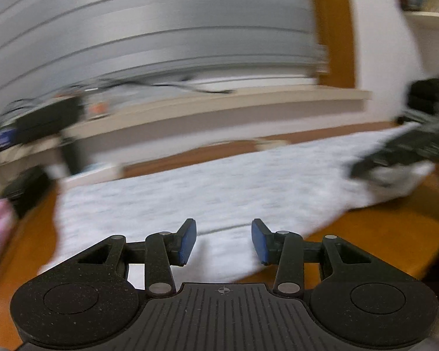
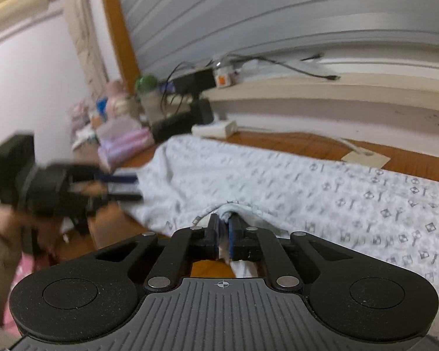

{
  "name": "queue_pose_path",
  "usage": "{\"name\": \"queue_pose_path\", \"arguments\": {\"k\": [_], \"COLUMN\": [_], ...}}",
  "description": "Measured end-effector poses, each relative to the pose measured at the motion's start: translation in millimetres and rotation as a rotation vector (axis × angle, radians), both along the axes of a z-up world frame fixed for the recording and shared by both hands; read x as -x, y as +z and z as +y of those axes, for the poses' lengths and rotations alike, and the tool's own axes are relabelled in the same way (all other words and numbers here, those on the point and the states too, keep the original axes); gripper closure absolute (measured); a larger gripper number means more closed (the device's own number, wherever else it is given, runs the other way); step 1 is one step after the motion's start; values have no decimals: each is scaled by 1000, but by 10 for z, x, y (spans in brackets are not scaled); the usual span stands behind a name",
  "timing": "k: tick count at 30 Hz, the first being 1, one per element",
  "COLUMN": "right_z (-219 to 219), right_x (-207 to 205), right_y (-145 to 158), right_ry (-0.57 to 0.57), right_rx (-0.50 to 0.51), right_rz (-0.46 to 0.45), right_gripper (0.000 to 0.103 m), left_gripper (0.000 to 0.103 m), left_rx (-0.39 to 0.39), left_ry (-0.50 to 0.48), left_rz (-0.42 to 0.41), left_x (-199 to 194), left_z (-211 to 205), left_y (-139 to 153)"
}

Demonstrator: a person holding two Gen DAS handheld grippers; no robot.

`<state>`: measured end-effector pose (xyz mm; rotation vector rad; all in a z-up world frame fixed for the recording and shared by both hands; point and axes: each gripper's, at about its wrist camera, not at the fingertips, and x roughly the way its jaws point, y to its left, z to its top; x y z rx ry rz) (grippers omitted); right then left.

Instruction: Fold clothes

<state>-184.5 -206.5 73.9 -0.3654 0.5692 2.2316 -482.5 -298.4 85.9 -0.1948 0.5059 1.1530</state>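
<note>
right gripper [image 2: 224, 235]: clamped on the cloth [image 2: 278, 181] edge bunched between its pads | left gripper [image 1: 224, 241]: apart, empty, cloth beneath and ahead | risk: thin pinch may slip if right pulls before left grips, spoiling the fold

We cannot make out much in the left wrist view: motion blur smears the shelf clutter [image 1: 46, 122] into dark shapes, and the garment's print [image 1: 219, 187] dissolves into grey mottling. The right gripper [image 1: 406, 149] shows only as a dark streak, cut by the frame's edge. In the right wrist view, the left gripper [image 2: 123, 187] is blurred, so we cannot tell how its jaws stand there. The garment [image 2: 307, 184] runs off the right edge, its hem hidden between the pads [image 2: 216, 234]. The person's hand [image 2: 8, 222] is indistinct.
</note>
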Motion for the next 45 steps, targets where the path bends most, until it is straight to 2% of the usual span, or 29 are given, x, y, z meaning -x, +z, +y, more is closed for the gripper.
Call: {"name": "queue_pose_path", "arguments": {"k": [2, 5, 7, 8, 9, 11, 17, 23, 25, 29, 30, 31, 32, 33, 34, 35, 38, 42, 45], "right_z": [74, 157, 180, 178, 170, 136, -10, -220, -265, -281, -266, -238, -214, -199, -194, -189, -219, -238, -240], "right_x": [-12, -8, 7, 16, 23, 29, 8, 150, 216, 387, 423, 449, 473, 479, 470, 460, 372, 275, 259], "right_y": [4, -22, -46, -61, -75, -96, -114, -176, -188, -215, -228, -245, -261, -269, -267, -266, -205, -91, -50], "right_ry": [-16, -28, -30, -28, -27, -21, 16, 97, 118, 104, 103, 102, 99, 94, 86, 79, 48, 30, 28], "right_rx": [18, 45, 59, 62, 63, 63, 55, -19, -45, -111, -119, -116, -109, -106, -106, -106, -114, -108, -100], "right_rz": [19, 31, 26, 20, 13, -1, -31, -125, -138, -196, -207, -213, -219, -216, -205, -194, -139, -75, -64], "right_gripper": [97, 97, 97, 96, 96, 93, 91, 70, 59, 59, 63, 81, 91, 98, 98, 98, 98, 98, 98], "left_gripper": [57, 57, 64, 74, 88, 103, 103, 103, 103, 103, 103, 103, 101, 99, 95, 86, 78, 68, 64], "left_rx": [4, 5, 11, 14, 22, 30, 16, 14, 19, 34, 38, 42, 44, 45, 45, 38, 23, 54, 97], "left_ry": [-60, -99, -119, -136, -149, -168, -181, -184, -185, -183, -180, -174, -162, -150, -132, -101, 17, 285, 375], "left_rz": [2, 27, 30, 29, 23, 15, -7, -10, -8, -24, -30, -36, -46, -55, -67, -84, -120, -49, -52], "left_x": [-201, -391, -469, -491, -495, -495, -453, -445, -451, -432, -420, -399, -350, -301, -231, -98, 350, 1016, 1324], "left_z": [20, 93, 128, 148, 161, 182, 196, 267, 286, 308, 315, 319, 314, 308, 296, 263, 170, 156, 218], "left_y": [-35, -121, -164, -173, -171, -150, 3, 103, 104, 87, 82, 80, 89, 98, 110, 133, 177, 26, -92]}}
